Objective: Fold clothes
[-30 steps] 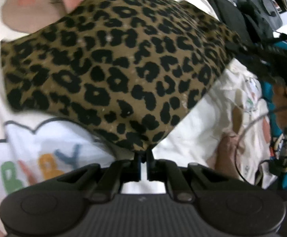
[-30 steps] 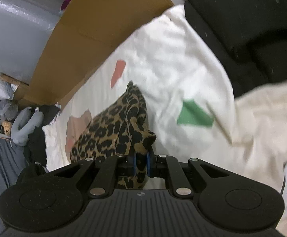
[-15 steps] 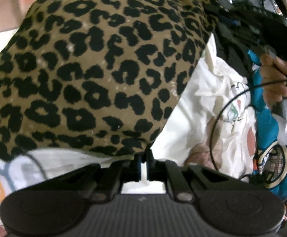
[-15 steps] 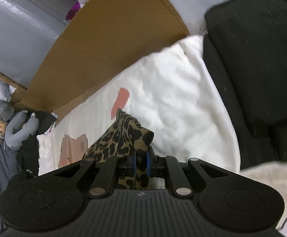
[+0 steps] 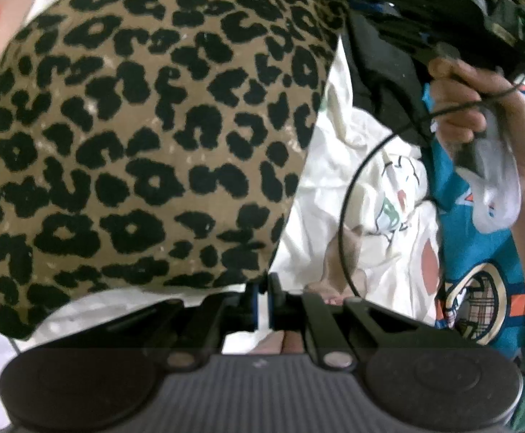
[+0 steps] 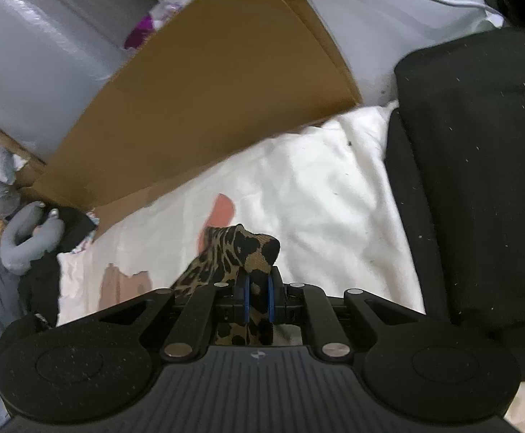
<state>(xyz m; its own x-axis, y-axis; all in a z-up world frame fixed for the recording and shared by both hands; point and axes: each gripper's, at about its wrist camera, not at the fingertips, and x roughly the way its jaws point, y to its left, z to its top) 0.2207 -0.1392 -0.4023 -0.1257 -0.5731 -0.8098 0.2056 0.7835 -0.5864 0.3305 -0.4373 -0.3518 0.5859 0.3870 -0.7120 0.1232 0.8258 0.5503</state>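
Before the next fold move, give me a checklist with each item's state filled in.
1. Left gripper pinches a corner of the leopard cloth: ok, jaws shut on the lower edge.
2. Right gripper grips the cloth: ok, the fabric is bunched between the blue pads.
3. Cloth spread between the two grippers: ok, the left wrist view shows it stretched up to the right gripper.
4. Cloth lifted off the white sheet: cannot tell, its far edge is out of frame.
5. Cable clear of the cloth: ok, it loops to the right of it.
6. Landing spot on the sheet free: cannot tell, the cloth hides it.
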